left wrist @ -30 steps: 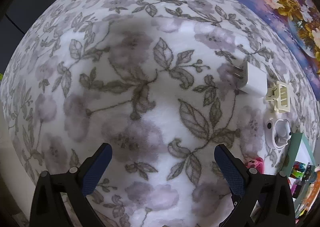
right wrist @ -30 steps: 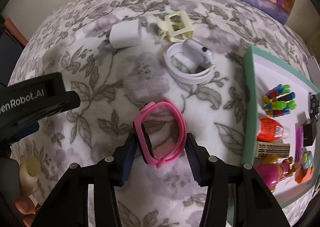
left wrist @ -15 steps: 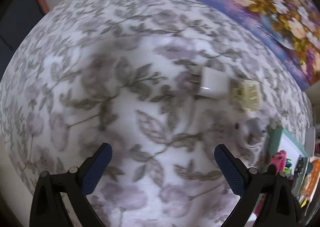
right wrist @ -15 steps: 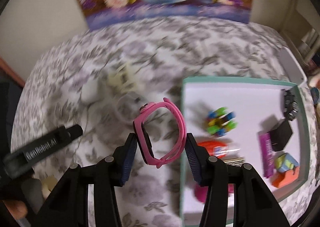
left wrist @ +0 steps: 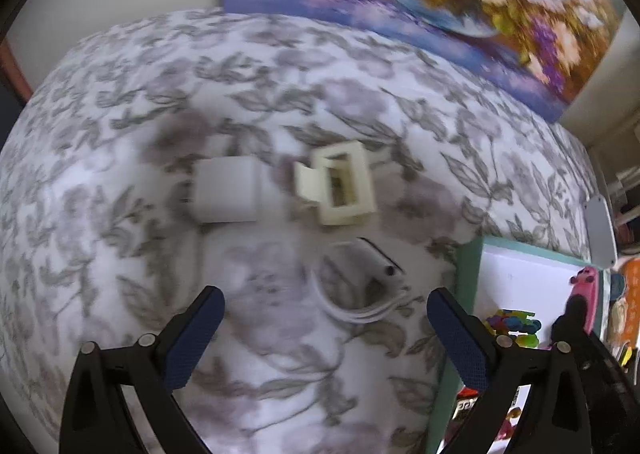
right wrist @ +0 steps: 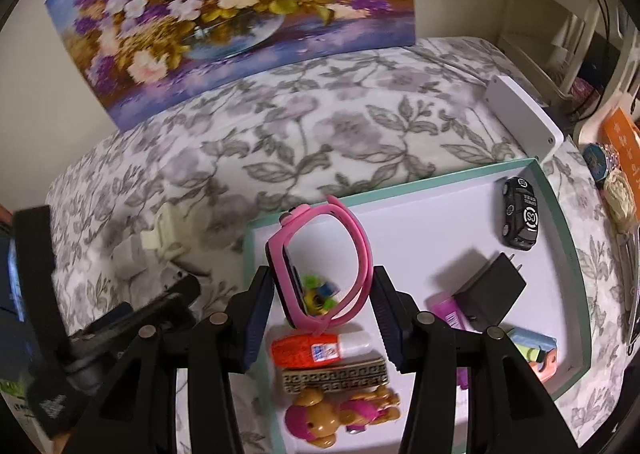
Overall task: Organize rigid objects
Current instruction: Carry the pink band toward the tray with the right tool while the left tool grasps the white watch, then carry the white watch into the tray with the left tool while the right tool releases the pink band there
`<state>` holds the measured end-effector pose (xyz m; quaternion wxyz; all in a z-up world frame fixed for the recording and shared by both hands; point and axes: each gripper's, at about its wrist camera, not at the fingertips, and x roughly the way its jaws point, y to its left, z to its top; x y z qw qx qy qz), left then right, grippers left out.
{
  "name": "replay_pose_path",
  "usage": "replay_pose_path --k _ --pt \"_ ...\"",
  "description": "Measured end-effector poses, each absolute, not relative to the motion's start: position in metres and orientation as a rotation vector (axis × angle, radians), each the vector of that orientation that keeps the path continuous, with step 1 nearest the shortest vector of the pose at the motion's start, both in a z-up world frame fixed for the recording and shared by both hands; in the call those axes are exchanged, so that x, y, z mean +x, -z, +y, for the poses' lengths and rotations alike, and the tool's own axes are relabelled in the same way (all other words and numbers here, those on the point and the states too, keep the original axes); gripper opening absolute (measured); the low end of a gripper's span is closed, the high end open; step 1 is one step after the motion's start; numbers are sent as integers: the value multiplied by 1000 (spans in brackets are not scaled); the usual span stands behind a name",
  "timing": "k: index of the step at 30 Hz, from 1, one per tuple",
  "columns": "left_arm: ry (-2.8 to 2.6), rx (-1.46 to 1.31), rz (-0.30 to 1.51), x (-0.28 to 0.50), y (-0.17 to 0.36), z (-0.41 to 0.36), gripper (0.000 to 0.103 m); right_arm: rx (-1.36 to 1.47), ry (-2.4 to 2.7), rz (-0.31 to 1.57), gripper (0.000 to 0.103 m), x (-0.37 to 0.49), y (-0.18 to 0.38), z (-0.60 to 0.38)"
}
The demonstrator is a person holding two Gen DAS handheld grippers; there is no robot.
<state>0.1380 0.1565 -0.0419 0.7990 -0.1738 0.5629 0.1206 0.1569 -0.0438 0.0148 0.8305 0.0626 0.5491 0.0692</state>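
My right gripper is shut on a pink watch and holds it in the air over the near left part of a green-rimmed white tray. In the left wrist view, the same pink watch shows at the far right above the tray. My left gripper is open above the flowered bedspread. A white watch lies just ahead, between its fingers. Farther on lie a white charger and a cream claw clip.
The tray holds a black toy car, a black charger, an orange bottle, a toy bear and several small items. A flower painting leans at the back. A white box lies beyond the tray.
My right gripper has lifted the pink watch off the bedspread and carried it right, over the tray. My left gripper has swung right; the charger, clip and white watch now sit ahead of it.
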Motion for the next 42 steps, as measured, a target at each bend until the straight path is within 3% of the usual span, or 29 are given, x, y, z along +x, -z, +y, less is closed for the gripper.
replay_pose_path --k 10,14,26,33,42 --pt "-302 -313 1232 158 74 142 81 154 -132 1196 51 168 3 -58" --pt "-287 -295 1206 159 71 139 66 180 -119 1205 51 169 5 -67" --pt "-253 -338 1123 153 28 140 63 249 -25 1184 51 177 2 -125" --pt "-94 -257 1031 155 -18 77 63 272 22 1177 51 177 3 -157" --pt "23 -124 1083 160 -8 0 64 298 45 1173 51 175 2 -177"
